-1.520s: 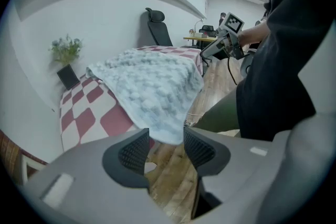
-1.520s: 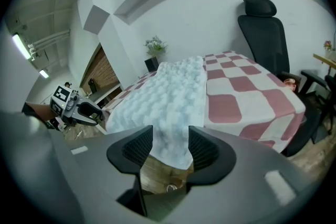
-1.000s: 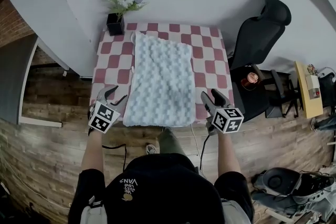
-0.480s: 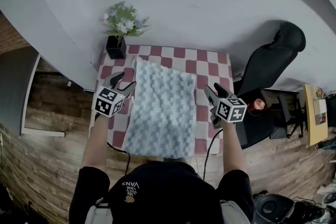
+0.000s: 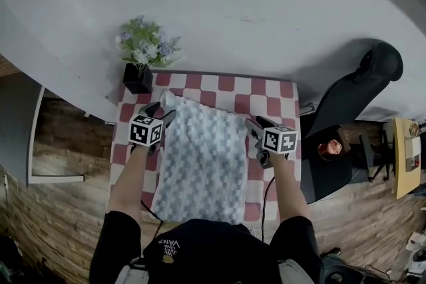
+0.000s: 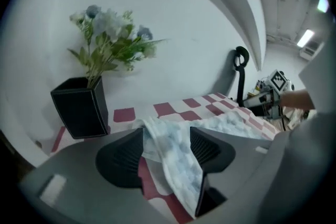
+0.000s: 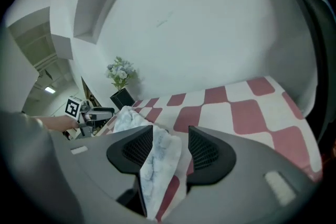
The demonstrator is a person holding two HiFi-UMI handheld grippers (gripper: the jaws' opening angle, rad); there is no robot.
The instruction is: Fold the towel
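Note:
A pale blue and white waffle towel [image 5: 203, 163] lies flat, lengthwise, on the red-and-white checked table [image 5: 269, 87]. My left gripper [image 5: 162, 110] is at the towel's far left corner. In the left gripper view its jaws have just been opening, and the towel's corner [image 6: 178, 165] lies loose between them. My right gripper [image 5: 257, 123] is at the far right corner. In the right gripper view the towel's edge [image 7: 157, 165] rests against the left pad, with a gap to the right pad.
A black pot [image 5: 138, 78] of pale flowers [image 5: 141, 50] stands at the table's far left corner, close to my left gripper. A white wall rises behind the table. A black office chair [image 5: 359, 90] stands to the right. The floor is wood.
Both grippers have travelled from beside the towel's near corners, along its sides, to its far corners. The towel itself has stayed flat on the table.

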